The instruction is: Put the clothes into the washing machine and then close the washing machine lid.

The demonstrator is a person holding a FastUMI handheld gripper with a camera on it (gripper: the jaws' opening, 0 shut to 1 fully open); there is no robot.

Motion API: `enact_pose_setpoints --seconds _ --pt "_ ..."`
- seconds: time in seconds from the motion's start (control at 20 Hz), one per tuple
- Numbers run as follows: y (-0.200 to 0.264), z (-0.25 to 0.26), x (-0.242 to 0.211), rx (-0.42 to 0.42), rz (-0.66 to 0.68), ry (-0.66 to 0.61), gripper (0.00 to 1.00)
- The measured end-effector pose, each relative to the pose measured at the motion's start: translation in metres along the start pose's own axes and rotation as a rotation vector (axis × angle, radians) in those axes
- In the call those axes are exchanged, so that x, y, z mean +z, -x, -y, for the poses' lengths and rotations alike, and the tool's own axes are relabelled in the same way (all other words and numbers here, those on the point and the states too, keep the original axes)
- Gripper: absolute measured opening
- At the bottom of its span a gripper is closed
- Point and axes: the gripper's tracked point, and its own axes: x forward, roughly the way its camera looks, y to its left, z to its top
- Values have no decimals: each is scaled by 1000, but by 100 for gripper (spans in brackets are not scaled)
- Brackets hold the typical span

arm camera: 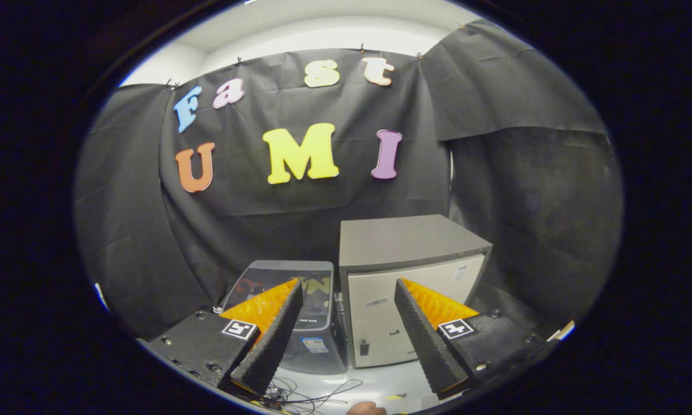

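Two fingers (268, 340) of the claw (346, 337) spread wide nearest the camera, with nothing between them but open air. Just under them a tangle of thin cables (300, 395) lies on the pale floor (380, 380), and something small and reddish (366, 408) pokes in at the floor's near edge; I cannot tell what it is.

Beyond the fingers, the washer (291, 305) stands ahead and a little to the left, half hidden behind the left finger. It is a small dark box with a glossy, tinted lid (282, 279) lying flat on top, so the lid looks down. Something colourful shows through or on that lid, but whether it is cloth inside or a reflection I cannot say. No loose clothes are plain to see.

Touching or just beside the washer's right side stands a taller pale cabinet (406, 300) with a grey top, dead ahead between the fingers.

To my eye, this fits either clothes yet to go in or a load inside with the lid down. Any move to the washer means swinging left and down.
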Motion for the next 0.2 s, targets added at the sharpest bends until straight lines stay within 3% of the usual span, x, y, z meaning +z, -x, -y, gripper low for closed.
enact_pose_setpoints --seconds 0.2 --pt "13 5 2 10 18 -29 99"
